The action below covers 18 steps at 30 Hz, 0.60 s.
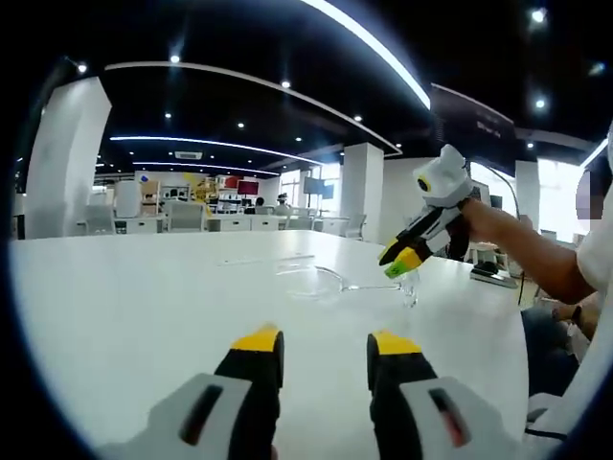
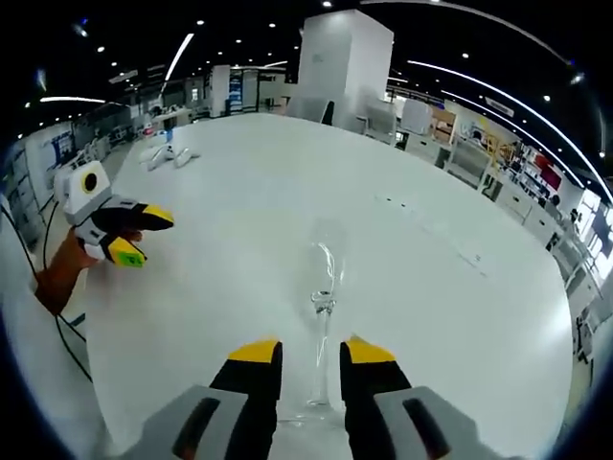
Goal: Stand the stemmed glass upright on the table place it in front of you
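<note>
The stemmed glass (image 2: 323,287) lies on its side on the white surface (image 2: 239,192), bowl pointing away from the right gripper (image 2: 311,359) and its round foot nearest that gripper's yellow-tipped fingers (image 2: 257,353). In the right gripper view the stem runs straight up between the two fingers, which stand a little apart with the foot just at or under their tips; whether they touch the glass cannot be told. In the left gripper view the same glass (image 1: 330,280) shows as a faint clear shape lying across the surface, and the right gripper (image 1: 404,259) comes down on its foot end at a slant, held by a person's hand and bare forearm (image 1: 522,244) reaching in from the right.

The left gripper (image 1: 326,347) hovers low over the surface, well apart from the glass, its fingers (image 1: 259,340) parted with nothing between them. In the right gripper view it (image 2: 134,235) sits off to the left near the surface's edge, gripped by a hand (image 2: 67,264).

Far across the surface lie some small white objects (image 2: 165,153). Nothing lies between the grippers and the glass. White pillars (image 2: 343,57), desks and chairs stand beyond.
</note>
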### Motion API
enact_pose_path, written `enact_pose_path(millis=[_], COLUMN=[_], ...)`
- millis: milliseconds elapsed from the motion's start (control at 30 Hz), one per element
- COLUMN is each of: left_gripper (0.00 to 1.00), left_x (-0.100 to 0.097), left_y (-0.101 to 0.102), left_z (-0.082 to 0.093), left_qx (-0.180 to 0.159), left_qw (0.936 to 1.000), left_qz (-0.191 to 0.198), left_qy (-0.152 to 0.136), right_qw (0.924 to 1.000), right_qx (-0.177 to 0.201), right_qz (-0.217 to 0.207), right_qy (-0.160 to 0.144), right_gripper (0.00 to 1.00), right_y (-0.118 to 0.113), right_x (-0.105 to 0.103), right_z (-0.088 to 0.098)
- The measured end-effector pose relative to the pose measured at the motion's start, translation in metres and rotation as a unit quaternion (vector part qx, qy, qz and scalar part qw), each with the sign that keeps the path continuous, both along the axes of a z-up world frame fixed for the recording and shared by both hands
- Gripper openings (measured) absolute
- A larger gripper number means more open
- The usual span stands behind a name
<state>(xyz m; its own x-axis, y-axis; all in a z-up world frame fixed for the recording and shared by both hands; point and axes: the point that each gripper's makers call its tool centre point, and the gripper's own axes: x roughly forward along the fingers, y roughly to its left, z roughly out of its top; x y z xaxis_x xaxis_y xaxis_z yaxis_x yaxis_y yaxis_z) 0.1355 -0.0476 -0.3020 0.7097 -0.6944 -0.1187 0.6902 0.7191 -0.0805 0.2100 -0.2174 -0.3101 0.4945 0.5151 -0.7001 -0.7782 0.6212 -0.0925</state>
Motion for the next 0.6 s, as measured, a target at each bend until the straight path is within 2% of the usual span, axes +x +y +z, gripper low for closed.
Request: enact_pose_path(millis=[200, 367, 600], left_gripper=[0.35, 0.35, 0.35], left_x=[-0.001, -0.001, -0.002], left_y=[0.000, 0.000, -0.001], left_z=[0.000, 0.000, 0.002], left_qx=[0.000, -0.001, -0.003], left_qw=[1.0000, 1.0000, 1.0000], left_qz=[-0.002, -0.002, -0.002], left_qy=[-0.001, -0.002, -0.003], right_qw=[0.9994, 0.9989, 0.9963], right_qx=[-0.023, -0.035, -0.061], right_qz=[0.006, 0.012, 0.017], right_qy=[0.024, 0.028, 0.058], right_gripper=[0.28, 0.26, 0.26], right_y=[0.001, 0.003, 0.004], right_x=[0.003, 0.007, 0.013], right_z=[-0.012, -0.014, -0.019])
